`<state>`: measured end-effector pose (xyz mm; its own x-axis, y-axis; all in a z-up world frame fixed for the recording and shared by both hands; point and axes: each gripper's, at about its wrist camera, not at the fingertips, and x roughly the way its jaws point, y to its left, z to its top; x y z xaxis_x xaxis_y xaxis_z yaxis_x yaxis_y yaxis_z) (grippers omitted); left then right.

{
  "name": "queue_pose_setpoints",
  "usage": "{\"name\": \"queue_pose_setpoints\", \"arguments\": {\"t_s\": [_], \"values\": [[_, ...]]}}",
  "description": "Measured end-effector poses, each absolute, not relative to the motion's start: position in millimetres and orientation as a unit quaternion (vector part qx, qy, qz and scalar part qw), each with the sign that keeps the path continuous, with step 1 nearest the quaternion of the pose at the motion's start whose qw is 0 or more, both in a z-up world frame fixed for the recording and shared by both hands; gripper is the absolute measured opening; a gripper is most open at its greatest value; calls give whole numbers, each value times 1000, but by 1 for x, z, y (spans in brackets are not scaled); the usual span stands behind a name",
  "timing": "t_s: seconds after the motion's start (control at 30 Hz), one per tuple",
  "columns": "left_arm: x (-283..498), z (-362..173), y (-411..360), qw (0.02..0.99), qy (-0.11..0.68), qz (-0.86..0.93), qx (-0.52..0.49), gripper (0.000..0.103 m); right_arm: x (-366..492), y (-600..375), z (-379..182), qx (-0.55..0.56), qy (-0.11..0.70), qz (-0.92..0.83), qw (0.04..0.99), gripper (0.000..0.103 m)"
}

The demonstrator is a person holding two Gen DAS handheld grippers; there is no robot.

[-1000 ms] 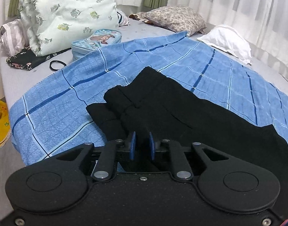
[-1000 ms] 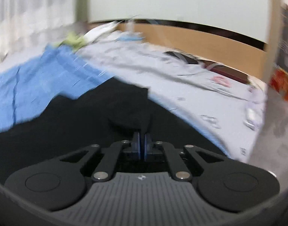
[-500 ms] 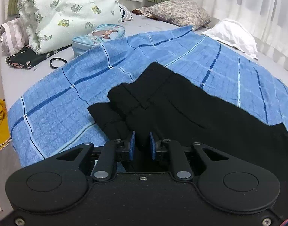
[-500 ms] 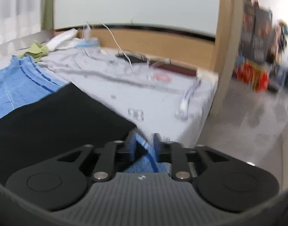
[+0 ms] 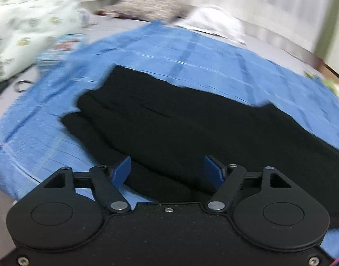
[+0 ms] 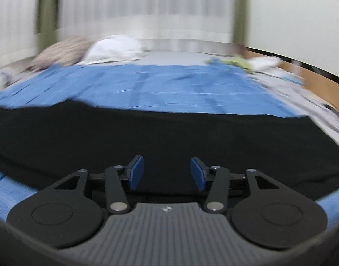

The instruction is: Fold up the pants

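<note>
Black pants [image 5: 169,124] lie flat on a blue checked blanket [image 5: 191,51], waistband end at the left, legs running off to the right. My left gripper [image 5: 169,173] is open and empty, just above the near edge of the pants. In the right wrist view the pants [image 6: 169,130] stretch across the whole width on the blanket [image 6: 158,88]. My right gripper [image 6: 167,173] is open and empty over their near edge. Both views are motion-blurred.
A floral quilt bundle [image 5: 30,24], a blue pouch [image 5: 63,44] and a black hair tie [image 5: 22,85] lie at the left. Pillows [image 5: 211,22] lie at the back by the curtains. A green cloth [image 6: 238,62] and a wooden bed frame [image 6: 313,75] are at the right.
Both grippers have opened and let go of the pants. The right gripper has swung round from the bed's side to face the pants and curtains. The left view has shifted right.
</note>
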<state>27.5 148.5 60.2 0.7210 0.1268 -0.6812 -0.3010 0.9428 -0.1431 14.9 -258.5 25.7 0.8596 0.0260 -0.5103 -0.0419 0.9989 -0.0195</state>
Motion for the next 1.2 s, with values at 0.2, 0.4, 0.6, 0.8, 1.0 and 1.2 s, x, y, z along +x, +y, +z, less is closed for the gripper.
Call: {"name": "queue_pose_setpoints", "arguments": {"t_s": [0.2,0.4,0.6,0.8,1.0,1.2], "values": [[19,54,95,925,368,13,-93,83,14,-182,7,-77,272,86,955,72],[27,38,53,929,368,-18,-33,85,21,-141,-6,-114,268,110,950,75],[34,20,40,922,384,-37,12,85,20,-133,-7,-125,267,150,944,82],[35,12,43,924,379,-35,24,88,32,-131,-10,-106,262,129,950,87],[40,11,50,926,376,-32,30,88,41,-122,-13,-125,251,136,950,81],[47,9,68,928,372,-1,21,88,46,-110,-10,-146,245,151,947,76]]}}
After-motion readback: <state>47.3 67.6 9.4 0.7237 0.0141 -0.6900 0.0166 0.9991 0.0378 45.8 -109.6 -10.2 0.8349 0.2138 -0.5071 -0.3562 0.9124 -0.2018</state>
